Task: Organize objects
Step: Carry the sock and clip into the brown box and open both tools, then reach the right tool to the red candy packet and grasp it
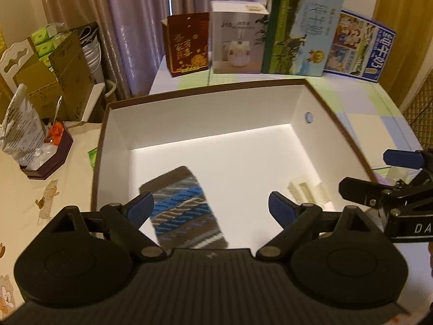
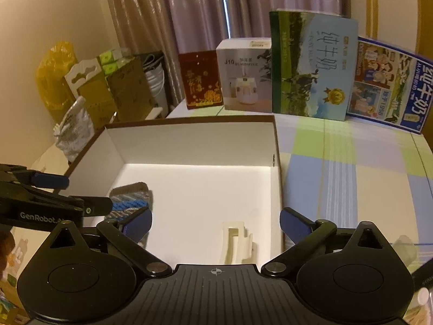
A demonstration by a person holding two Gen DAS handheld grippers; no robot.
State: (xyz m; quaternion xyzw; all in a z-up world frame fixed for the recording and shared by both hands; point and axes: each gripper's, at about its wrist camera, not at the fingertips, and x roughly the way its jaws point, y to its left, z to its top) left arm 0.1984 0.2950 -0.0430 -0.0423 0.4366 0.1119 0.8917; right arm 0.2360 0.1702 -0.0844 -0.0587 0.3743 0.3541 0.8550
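Left gripper spread wide, blue pads gripping nothing, hanging over the near edge of the open box. Striped sock, brown with blue and grey bands, lying flat on the white box floor right between those pads, running from about 11 o'clock down to 5 o'clock. A bit motion-blurred, so can't tell the weave any finer than that.

Right gripper just as wide, also empty, parked over the same box from the right side. Cream plastic clip sitting on the floor at 6 o'clock in the right wrist view, just ahead of the gripper body, well apart from the sock over at 9 o'clock.

Further out at 12 o'clock, lined up along the curtain: red gift box, white humidifier box, green milk carton, blue milk carton. All upright on the checked tablecloth.
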